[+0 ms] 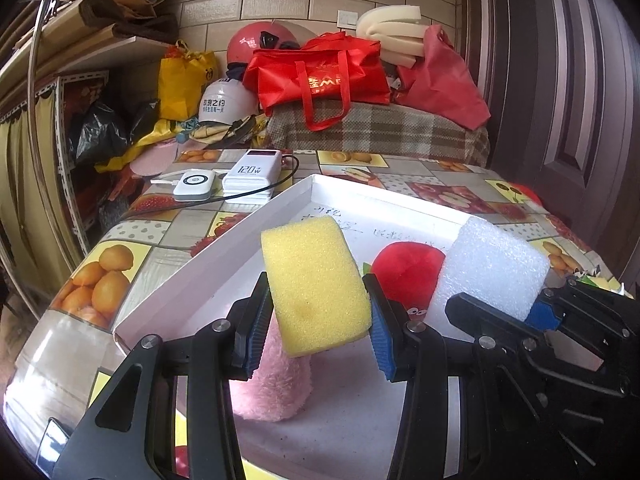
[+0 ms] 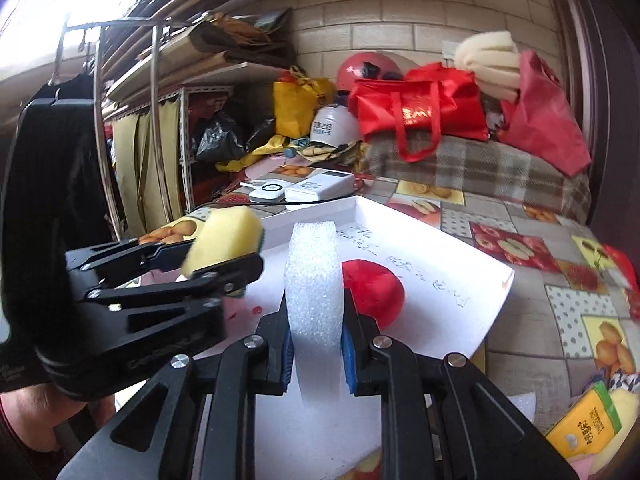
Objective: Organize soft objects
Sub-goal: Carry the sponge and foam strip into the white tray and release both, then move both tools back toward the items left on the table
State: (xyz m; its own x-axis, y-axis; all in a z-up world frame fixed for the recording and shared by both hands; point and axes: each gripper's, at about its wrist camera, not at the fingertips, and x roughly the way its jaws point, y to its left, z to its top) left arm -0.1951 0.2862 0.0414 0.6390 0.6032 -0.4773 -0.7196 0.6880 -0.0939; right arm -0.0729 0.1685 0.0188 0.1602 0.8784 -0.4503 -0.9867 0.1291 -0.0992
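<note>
My left gripper is shut on a yellow sponge and holds it above the white tray. The sponge also shows in the right wrist view. My right gripper is shut on a white foam block, also over the tray; the block shows in the left wrist view. A red plush toy lies in the tray, seen too in the right wrist view. A pink fluffy toy lies in the tray under my left gripper.
The tray sits on a table with a fruit-print cloth. Two white power banks with a black cable lie behind the tray. A yellow packet lies at the table's right edge. Red bags, helmets and shelves crowd the back.
</note>
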